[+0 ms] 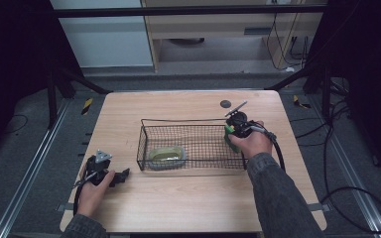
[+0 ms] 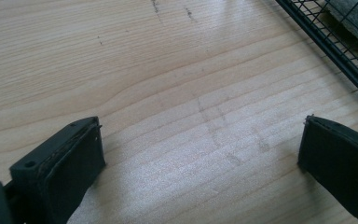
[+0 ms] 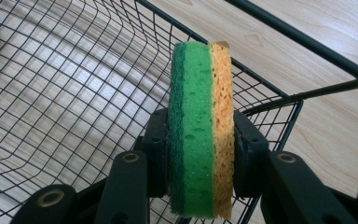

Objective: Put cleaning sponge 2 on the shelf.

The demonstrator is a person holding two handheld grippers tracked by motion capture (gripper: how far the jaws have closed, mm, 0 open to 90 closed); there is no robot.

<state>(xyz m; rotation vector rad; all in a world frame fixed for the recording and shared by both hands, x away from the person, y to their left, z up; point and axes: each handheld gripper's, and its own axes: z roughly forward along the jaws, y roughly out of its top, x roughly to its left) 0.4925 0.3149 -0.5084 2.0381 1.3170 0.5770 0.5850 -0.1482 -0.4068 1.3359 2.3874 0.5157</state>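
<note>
Grey denim sleeves, black right tool (image 1: 234,130) with thick black cable, left tool (image 1: 121,176) grey-plated

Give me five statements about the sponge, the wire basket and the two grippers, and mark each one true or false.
1. The right gripper is shut on a green and orange sponge. True.
2. The sponge lies flat on the floor of the wire basket. False: it is held on edge between the jaws, over the basket's right end.
3. The left gripper is open with nothing between its jaws. True.
4. The left gripper is inside the basket. False: it sits on the wooden table, outside the basket's left end.
5. A clear container with something greenish in it sits at the basket's left end. True.
</note>
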